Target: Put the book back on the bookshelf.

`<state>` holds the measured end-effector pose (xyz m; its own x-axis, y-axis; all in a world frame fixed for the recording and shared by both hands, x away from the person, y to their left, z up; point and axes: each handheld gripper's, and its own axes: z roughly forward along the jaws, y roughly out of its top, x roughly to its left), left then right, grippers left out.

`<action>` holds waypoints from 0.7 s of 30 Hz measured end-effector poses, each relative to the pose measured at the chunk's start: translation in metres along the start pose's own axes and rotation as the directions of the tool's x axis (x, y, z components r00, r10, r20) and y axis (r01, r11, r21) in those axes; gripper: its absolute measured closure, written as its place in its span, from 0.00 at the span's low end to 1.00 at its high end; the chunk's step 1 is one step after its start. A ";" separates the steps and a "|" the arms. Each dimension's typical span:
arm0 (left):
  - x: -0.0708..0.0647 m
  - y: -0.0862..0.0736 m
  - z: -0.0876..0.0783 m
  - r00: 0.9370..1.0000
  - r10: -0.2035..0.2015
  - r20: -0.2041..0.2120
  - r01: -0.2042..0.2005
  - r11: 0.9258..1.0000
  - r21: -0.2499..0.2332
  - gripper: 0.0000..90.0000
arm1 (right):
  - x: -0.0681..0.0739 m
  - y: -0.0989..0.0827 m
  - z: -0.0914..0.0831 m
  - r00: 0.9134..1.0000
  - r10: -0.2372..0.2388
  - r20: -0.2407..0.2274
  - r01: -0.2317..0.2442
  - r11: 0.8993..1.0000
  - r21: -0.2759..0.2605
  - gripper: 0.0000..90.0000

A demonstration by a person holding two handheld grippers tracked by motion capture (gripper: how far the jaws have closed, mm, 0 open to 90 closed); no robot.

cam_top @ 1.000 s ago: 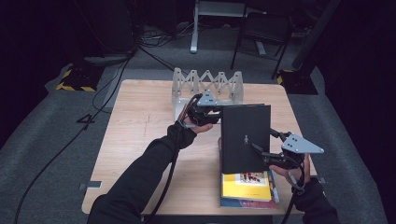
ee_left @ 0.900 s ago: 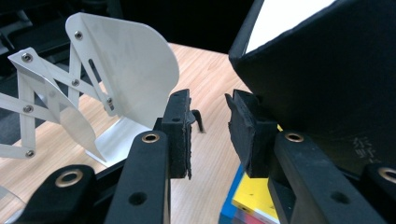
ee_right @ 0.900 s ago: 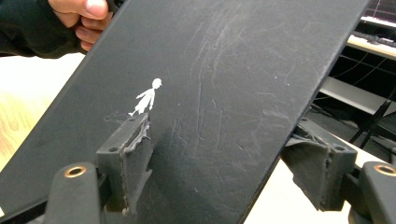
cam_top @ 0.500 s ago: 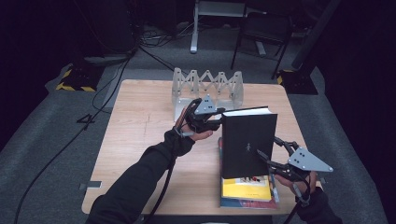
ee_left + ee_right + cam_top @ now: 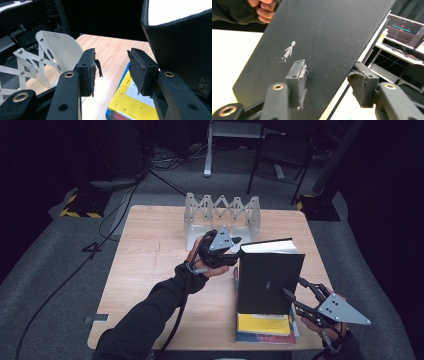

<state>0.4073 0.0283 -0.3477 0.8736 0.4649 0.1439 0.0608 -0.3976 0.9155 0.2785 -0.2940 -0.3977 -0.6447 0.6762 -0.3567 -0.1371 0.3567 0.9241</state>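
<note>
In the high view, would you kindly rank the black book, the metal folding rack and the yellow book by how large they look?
1. Black book, raised towards the camera, so flattered.
2. Metal folding rack.
3. Yellow book, partly covered.

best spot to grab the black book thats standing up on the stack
Grip the black book across its thickness at the free long edge on the right gripper side, coming in level from the right. It stands upright on the yellow book, and its covers give the fingers two flat faces.
</note>
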 end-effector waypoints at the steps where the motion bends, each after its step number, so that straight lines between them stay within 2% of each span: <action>1: 0.000 0.000 0.000 1.000 0.000 0.000 0.000 1.000 0.000 0.63 | 0.000 0.000 0.000 1.000 0.000 0.000 0.000 1.000 0.000 0.58; 6: -0.005 -0.006 -0.002 1.000 -0.003 0.000 0.003 1.000 -0.003 0.61 | -0.002 0.003 -0.009 0.999 0.001 -0.042 -0.001 1.000 -0.014 0.65; 13: -0.010 -0.012 -0.005 1.000 -0.005 0.030 0.005 1.000 -0.013 0.59 | -0.002 0.005 -0.018 0.997 -0.008 -0.082 0.005 1.000 -0.031 0.71; 17: -0.016 -0.015 -0.007 0.999 0.036 0.035 -0.036 0.999 0.009 0.55 | -0.003 0.004 -0.024 0.994 -0.016 -0.110 0.012 0.999 -0.033 0.75; 19: -0.023 -0.020 -0.007 0.996 0.087 0.024 -0.089 0.994 0.065 0.49 | -0.003 0.003 -0.025 0.994 -0.010 -0.112 0.008 1.000 -0.023 0.75; 21: -0.029 -0.026 -0.009 0.993 0.112 0.025 -0.114 0.989 0.097 0.46 | -0.003 0.002 -0.025 0.994 -0.006 -0.109 0.004 1.000 -0.019 0.75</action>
<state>0.3759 0.0322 -0.3727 0.8866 0.3977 0.2361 0.0074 -0.5227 0.8525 0.2609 -0.3113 -0.3917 -0.7218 0.5996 -0.3456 -0.1542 0.3475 0.9249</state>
